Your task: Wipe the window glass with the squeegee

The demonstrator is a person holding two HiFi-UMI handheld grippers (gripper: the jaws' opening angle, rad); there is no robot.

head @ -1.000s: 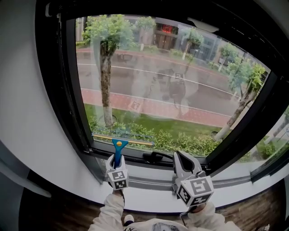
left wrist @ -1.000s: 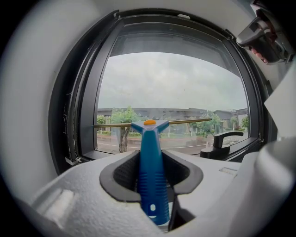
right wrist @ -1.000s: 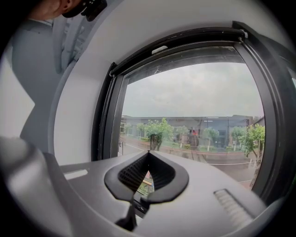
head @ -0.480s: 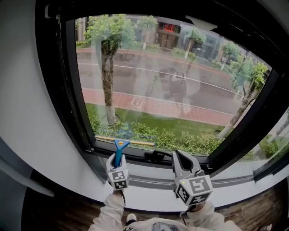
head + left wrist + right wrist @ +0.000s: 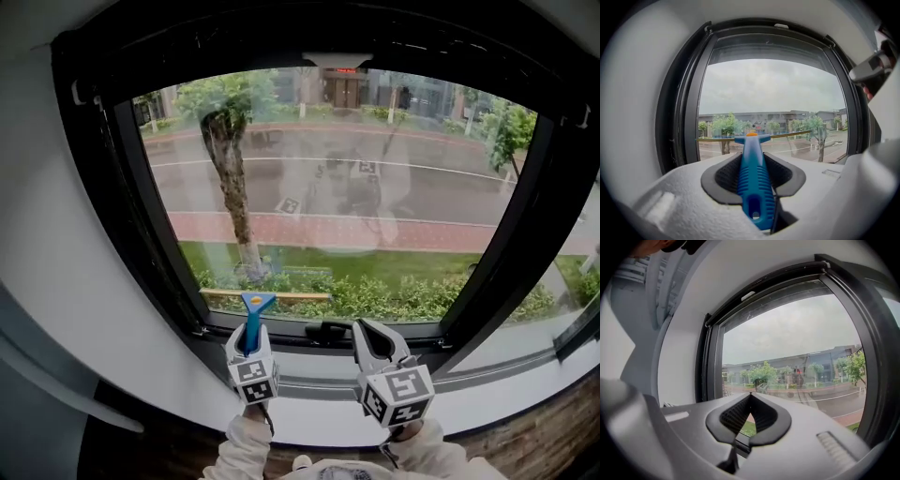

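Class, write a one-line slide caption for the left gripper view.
Left gripper clamps a blue ribbed plastic squeegee, blade pointing at the black-framed window glass.

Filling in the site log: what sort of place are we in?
Probably a room in a street-facing building: a large black-framed window set in a white wall, with a road and a tree outside the glass.

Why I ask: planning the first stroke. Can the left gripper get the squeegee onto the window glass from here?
Probably yes. The left gripper, shut on the squeegee, holds its blade at the bottom of the window glass with nothing between; the black window handle sits to the right.
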